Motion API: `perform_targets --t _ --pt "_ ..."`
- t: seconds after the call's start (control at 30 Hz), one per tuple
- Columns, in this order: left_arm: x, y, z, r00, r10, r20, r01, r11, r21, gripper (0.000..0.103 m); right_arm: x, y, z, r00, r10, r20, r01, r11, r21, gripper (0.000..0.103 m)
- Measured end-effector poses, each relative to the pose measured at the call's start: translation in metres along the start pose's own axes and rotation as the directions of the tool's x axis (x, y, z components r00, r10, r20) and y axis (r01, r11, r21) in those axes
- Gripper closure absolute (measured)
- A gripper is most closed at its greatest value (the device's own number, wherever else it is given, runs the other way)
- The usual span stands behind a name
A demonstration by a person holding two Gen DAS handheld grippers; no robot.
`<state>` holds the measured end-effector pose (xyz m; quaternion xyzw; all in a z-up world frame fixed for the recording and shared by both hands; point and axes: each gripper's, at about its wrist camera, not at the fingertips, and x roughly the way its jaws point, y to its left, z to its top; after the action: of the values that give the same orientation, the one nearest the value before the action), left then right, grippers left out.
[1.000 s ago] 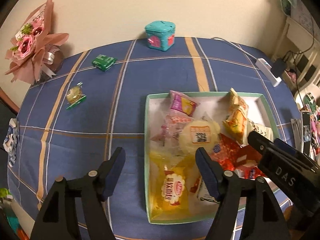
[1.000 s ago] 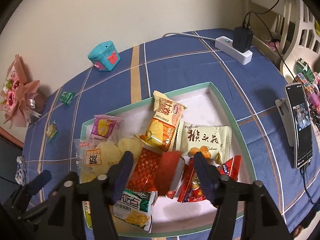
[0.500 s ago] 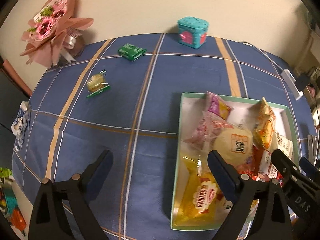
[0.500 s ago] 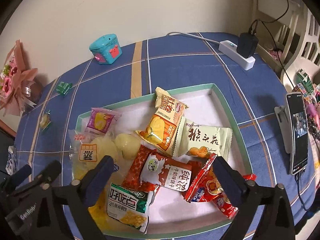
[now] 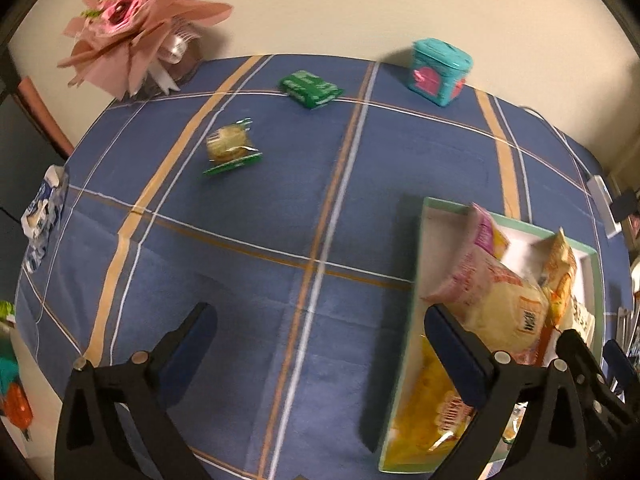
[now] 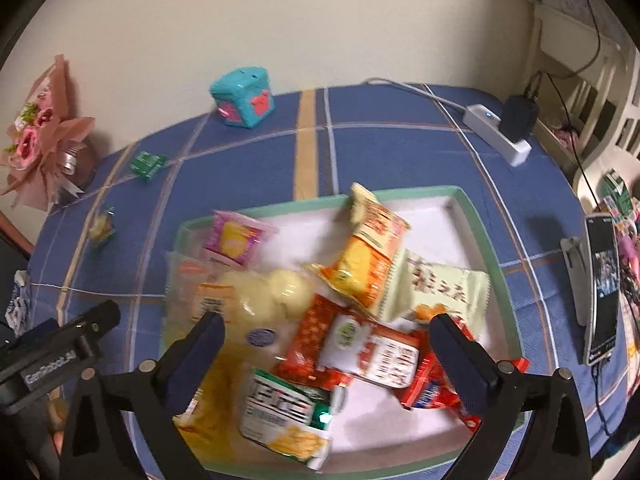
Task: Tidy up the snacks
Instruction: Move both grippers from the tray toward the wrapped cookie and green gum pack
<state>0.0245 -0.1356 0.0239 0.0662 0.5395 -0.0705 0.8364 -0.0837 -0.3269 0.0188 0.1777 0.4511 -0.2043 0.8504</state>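
Your left gripper [image 5: 320, 344] hangs wide open and empty over bare tablecloth [image 5: 248, 288], the nearer hand to the loose snacks. Ahead and left lies the green-edged biscuit packet [image 5: 230, 148], long axis running up to the right; beyond it, the green packet [image 5: 311, 89]. Your right gripper [image 6: 326, 344], also spread and empty, hovers over the full tray [image 6: 476, 224], whose near edge is cut off.

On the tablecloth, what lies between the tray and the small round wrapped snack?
Only bare tablecloth lies between the tray and the wrapped snack, in the left wrist view.
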Motion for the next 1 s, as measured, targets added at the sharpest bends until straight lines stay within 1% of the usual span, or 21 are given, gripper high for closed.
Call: perform_targets --t 0.07,0.2,0.23,0.3,0.33,0.37,0.43,0.5,0.57,0.6,0.63,0.73,0.8,0.87,0.9,0.97,1.0 --pt "0.001 0.013 0.004 1.000 -0.002 0.002 0.002 1.000 -0.021 0.000 -0.004 0.009 0.001 1.000 0.021 0.022 -0.021 1.000 -0.006 0.000" --pt "0.007 0.050 0.017 1.000 -0.012 -0.012 0.011 0.996 -0.091 0.000 -0.013 0.033 0.006 0.993 0.106 0.056 -0.104 0.994 -0.038 0.000" --pt "0.011 0.059 0.022 1.000 -0.016 -0.017 0.014 0.995 -0.099 0.000 -0.016 0.042 0.009 0.990 0.123 0.067 -0.119 0.991 -0.056 0.000" --pt "0.016 0.076 0.035 1.000 -0.001 -0.007 0.000 0.996 -0.094 0.000 -0.017 0.054 0.016 0.985 0.152 0.078 -0.146 0.986 -0.074 0.000" --pt "0.019 0.084 0.043 1.000 0.018 -0.004 -0.019 0.996 -0.086 0.000 -0.014 0.065 0.025 0.979 0.190 0.073 -0.184 0.979 -0.085 0.000" --pt "0.023 0.092 0.052 0.999 0.039 -0.004 -0.039 0.996 -0.082 0.000 -0.010 0.073 0.034 0.976 0.211 0.054 -0.205 0.974 -0.091 0.000" --pt "0.033 0.109 0.072 0.998 0.063 -0.005 -0.064 0.993 -0.096 0.000 0.001 0.095 0.059 0.974 0.224 0.033 -0.219 0.969 -0.115 0.000" --pt "0.045 0.121 0.093 0.998 0.059 -0.007 -0.059 0.991 -0.117 0.000 0.011 0.115 0.083 0.971 0.236 0.028 -0.231 0.964 -0.131 0.000" --pt "0.056 0.125 0.106 0.999 0.042 -0.008 -0.043 0.993 -0.113 0.000 0.029 0.141 0.113 0.972 0.235 0.006 -0.231 0.961 -0.151 0.000" --pt "0.067 0.127 0.114 0.999 0.031 -0.020 -0.033 0.994 -0.108 0.000 0.040 0.158 0.128 0.974 0.226 0.001 -0.222 0.957 -0.186 0.000" --pt "0.077 0.129 0.120 0.999 0.025 -0.033 -0.028 0.994 -0.109 0.000 0.051 0.173 0.139 0.974 0.225 -0.009 -0.222 0.950 -0.218 0.000" --pt "0.101 0.136 0.133 0.999 -0.004 -0.047 -0.002 0.992 -0.124 0.000 0.086 0.206 0.161 0.971 0.235 -0.050 -0.240 0.933 -0.267 0.000" --pt "0.114 0.137 0.141 0.998 -0.022 -0.052 0.016 0.993 -0.120 0.000 0.113 0.225 0.172 0.966 0.243 -0.086 -0.257 0.922 -0.289 0.000" --pt "0.127 0.135 0.148 0.997 -0.046 -0.069 0.039 0.994 -0.106 0.001 0.142 0.246 0.178 0.967 0.223 -0.126 -0.252 0.913 -0.321 0.000" --pt "0.131 0.133 0.150 0.996 -0.053 -0.073 0.046 0.994 -0.101 0.003 0.154 0.255 0.179 0.968 0.209 -0.137 -0.244 0.909 -0.339 0.001" --pt "0.139 0.131 0.153 0.994 -0.066 -0.084 0.059 0.994 -0.088 0.012 0.175 0.268 0.181 0.969 0.188 -0.160 -0.236 0.900 -0.365 0.004" --pt "0.146 0.130 0.154 0.993 -0.067 -0.096 0.059 0.995 -0.083 0.013 0.185 0.273 0.181 0.969 0.181 -0.168 -0.233 0.897 -0.375 0.005"
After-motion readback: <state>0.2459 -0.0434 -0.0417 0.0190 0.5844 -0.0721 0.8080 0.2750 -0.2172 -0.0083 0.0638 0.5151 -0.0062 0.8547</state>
